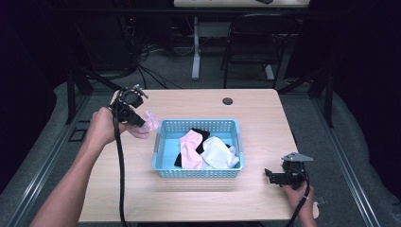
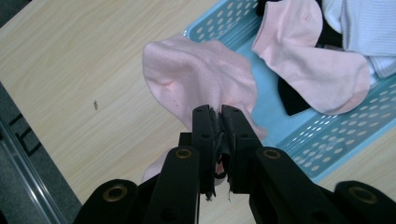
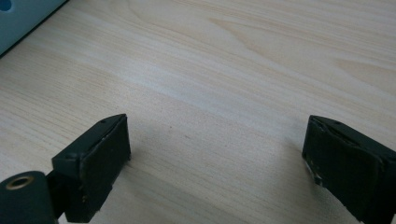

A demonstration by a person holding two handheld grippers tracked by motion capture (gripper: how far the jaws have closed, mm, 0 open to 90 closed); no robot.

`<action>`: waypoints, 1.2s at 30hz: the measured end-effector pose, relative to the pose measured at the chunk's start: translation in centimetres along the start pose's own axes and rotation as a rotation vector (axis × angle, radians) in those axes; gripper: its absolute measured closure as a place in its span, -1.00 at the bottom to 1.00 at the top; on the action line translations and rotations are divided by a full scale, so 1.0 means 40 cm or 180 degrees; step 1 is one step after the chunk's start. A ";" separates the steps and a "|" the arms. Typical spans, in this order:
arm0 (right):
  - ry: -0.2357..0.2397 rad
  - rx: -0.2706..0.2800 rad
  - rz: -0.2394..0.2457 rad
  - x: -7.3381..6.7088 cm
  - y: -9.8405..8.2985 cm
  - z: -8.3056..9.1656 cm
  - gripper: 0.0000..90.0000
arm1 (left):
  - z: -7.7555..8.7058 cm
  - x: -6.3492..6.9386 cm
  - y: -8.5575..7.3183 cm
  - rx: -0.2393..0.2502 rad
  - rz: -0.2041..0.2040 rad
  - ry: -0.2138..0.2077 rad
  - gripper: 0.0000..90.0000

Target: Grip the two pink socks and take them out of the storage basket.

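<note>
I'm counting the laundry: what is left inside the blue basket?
Inside the blue basket lie a pink sock, a white sock and a black garment partly beneath them; anything deeper is covered.

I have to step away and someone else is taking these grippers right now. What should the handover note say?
Left gripper: shut on a pink sock, held above the table just left of the blue basket.
Right gripper: open and holding nothing, low over bare table to the right of the basket.
In the basket: a second pink sock, a white sock and something black beneath them.
Done: one pink sock lifted out of the basket.
Left: probably set it on the table, then bring out its pink mate and the other pieces; that seems to be the aim.
</note>
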State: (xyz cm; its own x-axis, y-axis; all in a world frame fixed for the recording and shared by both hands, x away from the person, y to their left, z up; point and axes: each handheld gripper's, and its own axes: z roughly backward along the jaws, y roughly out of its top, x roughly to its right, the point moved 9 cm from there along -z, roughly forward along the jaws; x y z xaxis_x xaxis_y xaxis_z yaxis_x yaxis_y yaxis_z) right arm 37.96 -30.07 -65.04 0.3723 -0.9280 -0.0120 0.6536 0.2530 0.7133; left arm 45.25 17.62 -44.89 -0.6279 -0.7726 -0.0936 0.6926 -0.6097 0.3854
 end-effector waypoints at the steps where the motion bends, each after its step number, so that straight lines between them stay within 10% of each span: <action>1: -0.0002 0.0002 -0.0003 0.000 0.000 0.000 -0.84 | 0.002 -0.006 -0.005 0.0003 0.0015 0.0011 0.87; 24: 0.0000 0.0000 0.0002 0.000 0.000 0.000 -0.84 | -0.045 -0.138 -0.163 -0.0108 0.0497 0.0083 0.87; 36: 0.0000 0.0000 0.0001 0.000 0.000 0.000 -0.84 | -0.130 -0.156 -0.233 -0.0172 0.0715 0.0019 0.87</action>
State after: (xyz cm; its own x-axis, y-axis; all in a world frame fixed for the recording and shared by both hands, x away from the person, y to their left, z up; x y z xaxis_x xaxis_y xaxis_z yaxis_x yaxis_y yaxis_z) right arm 37.97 -30.07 -65.04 0.3726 -0.9279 -0.0118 0.6536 0.2533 0.7132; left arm 44.58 27.19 -52.68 -0.4538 -0.8910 -0.0166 0.8329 -0.4307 0.3474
